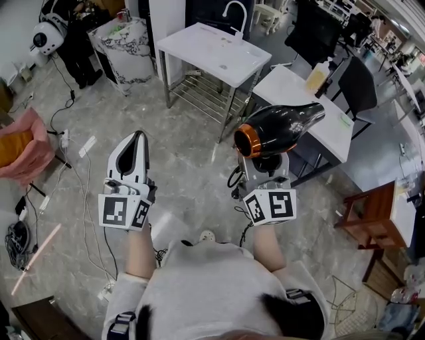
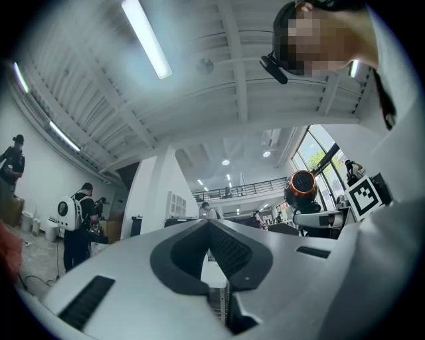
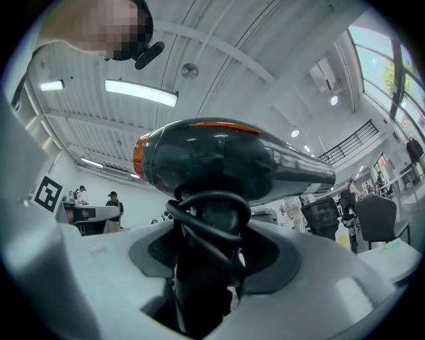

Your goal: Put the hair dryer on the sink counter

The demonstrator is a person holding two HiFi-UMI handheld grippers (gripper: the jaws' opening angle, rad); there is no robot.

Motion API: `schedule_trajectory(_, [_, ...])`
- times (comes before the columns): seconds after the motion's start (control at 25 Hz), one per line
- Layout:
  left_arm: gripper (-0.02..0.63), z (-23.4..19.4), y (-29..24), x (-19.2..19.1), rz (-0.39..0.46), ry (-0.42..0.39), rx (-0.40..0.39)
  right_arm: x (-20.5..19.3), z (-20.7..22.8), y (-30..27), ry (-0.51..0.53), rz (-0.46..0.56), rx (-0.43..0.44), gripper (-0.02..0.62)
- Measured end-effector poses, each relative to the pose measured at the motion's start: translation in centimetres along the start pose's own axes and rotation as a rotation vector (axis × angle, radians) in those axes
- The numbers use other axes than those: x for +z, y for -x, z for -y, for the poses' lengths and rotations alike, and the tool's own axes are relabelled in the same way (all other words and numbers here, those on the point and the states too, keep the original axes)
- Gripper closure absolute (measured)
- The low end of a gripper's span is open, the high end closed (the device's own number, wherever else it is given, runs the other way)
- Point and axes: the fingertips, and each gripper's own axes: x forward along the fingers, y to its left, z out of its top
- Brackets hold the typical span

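The black hair dryer (image 1: 282, 126) has an orange ring at its back end and is held up level in front of me, nozzle to the right. My right gripper (image 1: 265, 161) is shut on its handle, with the black cord looped round the handle (image 3: 207, 232). In the right gripper view the dryer's body (image 3: 232, 156) fills the middle above the jaws. My left gripper (image 1: 137, 138) points forward at the left, shut and empty; its jaws (image 2: 210, 226) meet at the tips. The white sink counter (image 1: 199, 46) with its faucet (image 1: 236, 13) stands ahead, well beyond both grippers.
A second white table (image 1: 292, 93) with a yellowish bottle (image 1: 317, 76) stands right of the sink counter, black chairs (image 1: 358, 89) behind it. A wooden stool (image 1: 372, 212) is at the right. Cables and a power strip (image 1: 66, 139) lie on the floor at left, near a pink seat (image 1: 26, 143).
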Motion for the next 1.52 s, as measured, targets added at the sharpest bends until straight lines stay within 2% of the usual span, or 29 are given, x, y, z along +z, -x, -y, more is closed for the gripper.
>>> schedule_trajectory(0.36, [0.604, 0.9, -4.0, -2.1, -0.017, -0.001, 0.013, -1.9, 3.4, -2.7, -0.02, -0.016, 0.026, 0.334])
schedule_trajectory(0.6, [0.604, -1.0, -7.7, -3.3, -0.02, -0.004, 0.008, -3.1, 4.8, -6.3, -0.017, -0.015, 0.015, 0.334])
schedule_trajectory(1.04, [0.604, -10.0, -16.2, -5.0, -0.007, -0.004, -0.013, -5.7, 5.0, -17.6, -0.004, 0.003, -0.025, 0.334])
schedule_trajectory(1.52, [0.604, -20.3, -25.0, -6.6, -0.001, -0.024, -0.072, -8.6, 4.2, -29.6, 0.021, 0.012, -0.09, 0.334])
